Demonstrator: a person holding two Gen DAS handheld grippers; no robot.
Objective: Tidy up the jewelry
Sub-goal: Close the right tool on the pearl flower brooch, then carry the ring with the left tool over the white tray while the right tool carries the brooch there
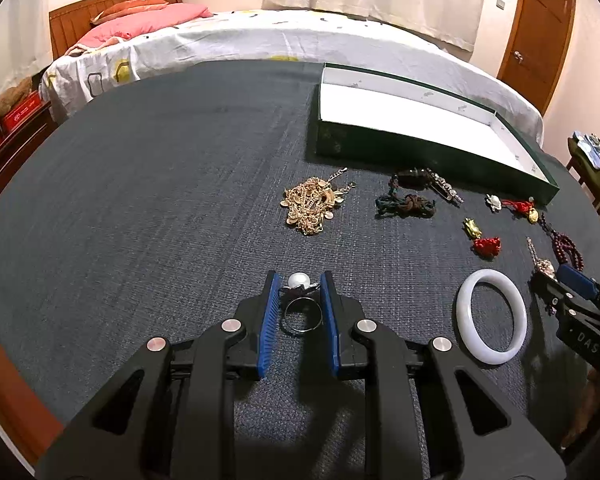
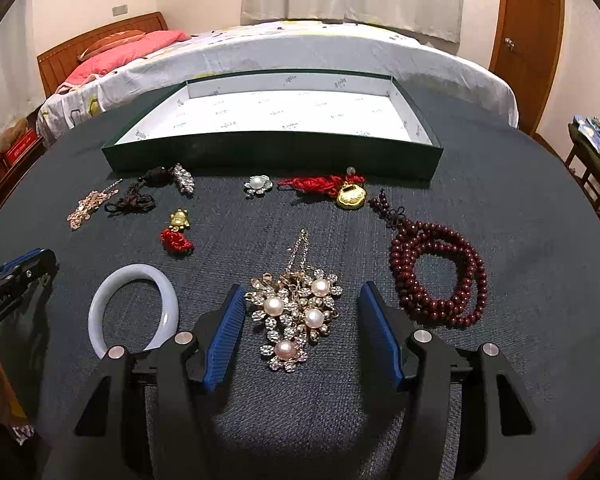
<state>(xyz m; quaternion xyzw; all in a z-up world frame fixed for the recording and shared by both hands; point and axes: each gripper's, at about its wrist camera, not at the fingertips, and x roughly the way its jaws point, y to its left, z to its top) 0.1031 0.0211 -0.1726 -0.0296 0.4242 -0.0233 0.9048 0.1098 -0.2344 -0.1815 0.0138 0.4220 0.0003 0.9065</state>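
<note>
Left gripper (image 1: 300, 292) pinches a pearl ring (image 1: 300, 304) between its blue pads, the pearl at the fingertips, the band between the jaws. Right gripper (image 2: 302, 308) stands spread around a pearl brooch cluster (image 2: 296, 312) on the dark cloth (image 2: 260, 420), pads clear of it on both sides. A white bangle (image 2: 134, 312) lies just left of the right gripper, red beads (image 2: 440, 280) just right. The green tray (image 2: 276, 152) lies beyond both.
</note>
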